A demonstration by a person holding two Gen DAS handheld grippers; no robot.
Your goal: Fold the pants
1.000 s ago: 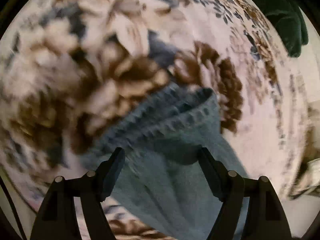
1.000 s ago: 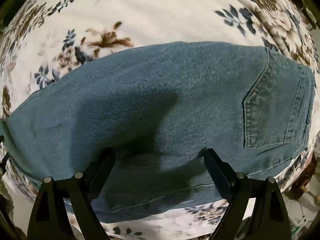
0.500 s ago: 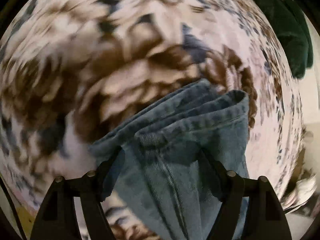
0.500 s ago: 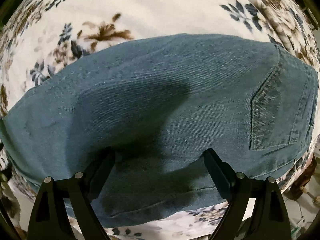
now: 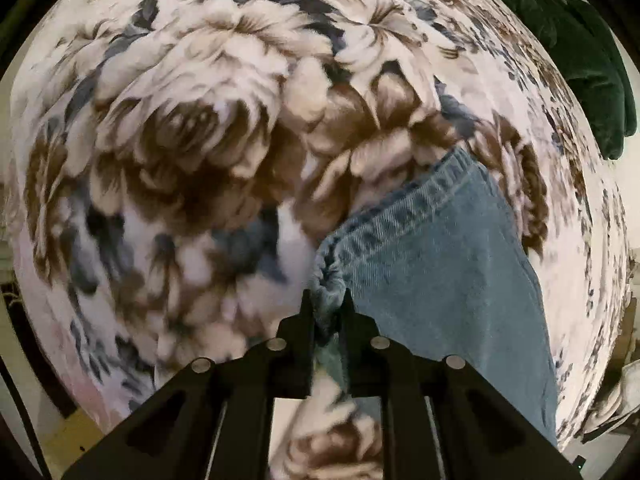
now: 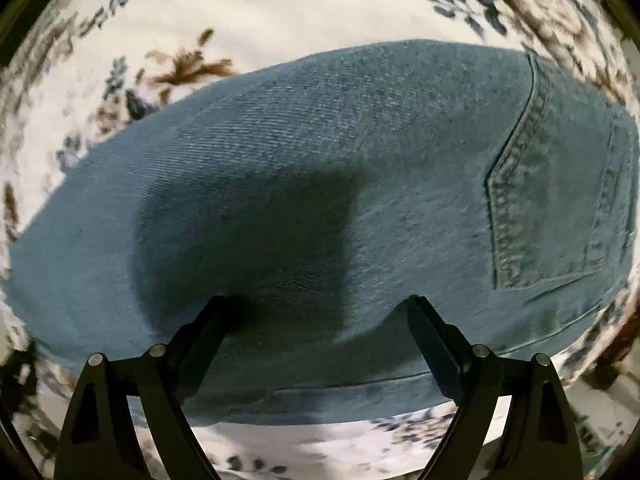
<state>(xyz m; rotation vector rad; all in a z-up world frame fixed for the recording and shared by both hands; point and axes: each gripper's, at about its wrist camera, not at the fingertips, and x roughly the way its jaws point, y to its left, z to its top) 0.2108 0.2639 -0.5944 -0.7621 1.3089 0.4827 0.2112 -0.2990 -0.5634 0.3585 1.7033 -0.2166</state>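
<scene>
Blue denim pants lie on a floral bedspread. In the left wrist view the leg end (image 5: 432, 264) with its stitched hem runs to the lower right, and my left gripper (image 5: 328, 300) is shut on the bunched left corner of that hem. In the right wrist view the seat of the pants (image 6: 320, 200) fills the frame, with a back pocket (image 6: 552, 208) at the right. My right gripper (image 6: 316, 308) stands open just above the denim, its fingers spread wide, nothing pinched between them.
The floral bedspread (image 5: 200, 120) covers the surface all around the pants. A dark green cloth (image 5: 580, 60) lies at the bed's far right edge. Bare floor shows past the bed edge at the lower left (image 5: 60, 440).
My left gripper slid to the left corner of the leg hem and closed on it, bunching the denim. The right gripper stayed open over the seat, barely shifting.
</scene>
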